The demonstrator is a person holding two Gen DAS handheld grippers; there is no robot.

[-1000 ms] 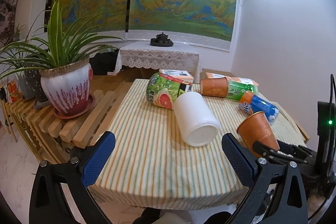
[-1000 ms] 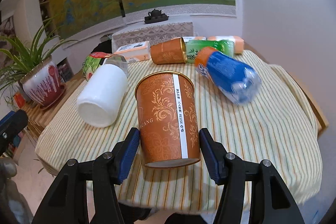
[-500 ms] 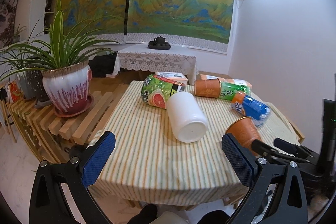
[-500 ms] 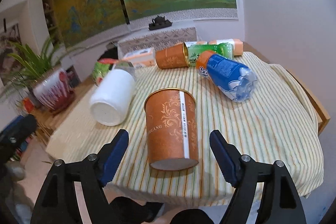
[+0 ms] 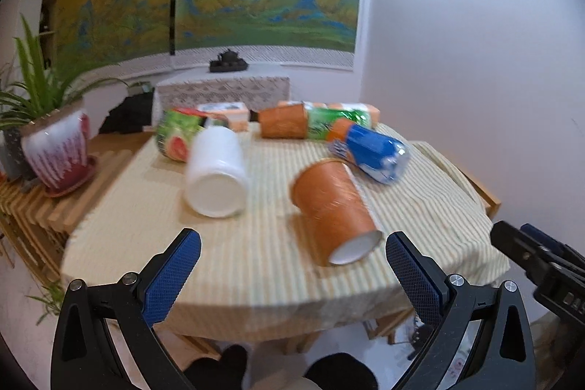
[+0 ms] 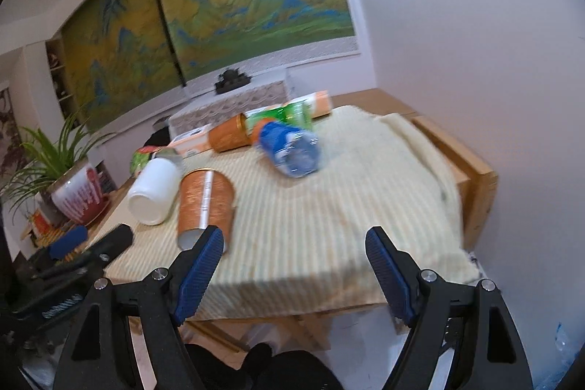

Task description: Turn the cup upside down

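An orange paper cup point(image 5: 334, 205) with a floral print stands upside down on the striped tablecloth point(image 5: 256, 265), near its front edge, its white base facing me; it also shows in the right wrist view point(image 6: 204, 203). My left gripper point(image 5: 292, 267) is open and empty, held off the table in front of the cup. My right gripper point(image 6: 294, 267) is open and empty, back from the table edge, with the cup to its left. Both views are blurred.
A white cup point(image 5: 215, 170) lies on its side left of the orange cup. A blue bottle point(image 5: 369, 148), a second orange cup point(image 5: 283, 122), a green bottle point(image 5: 329, 121), a grapefruit can point(image 5: 177, 137) and cartons lie at the back. A potted plant point(image 5: 55, 141) stands left.
My right gripper has let go of the orange cup, opened wide and pulled back to the right. My left gripper has drawn back and swung right. The cup stays on the cloth.
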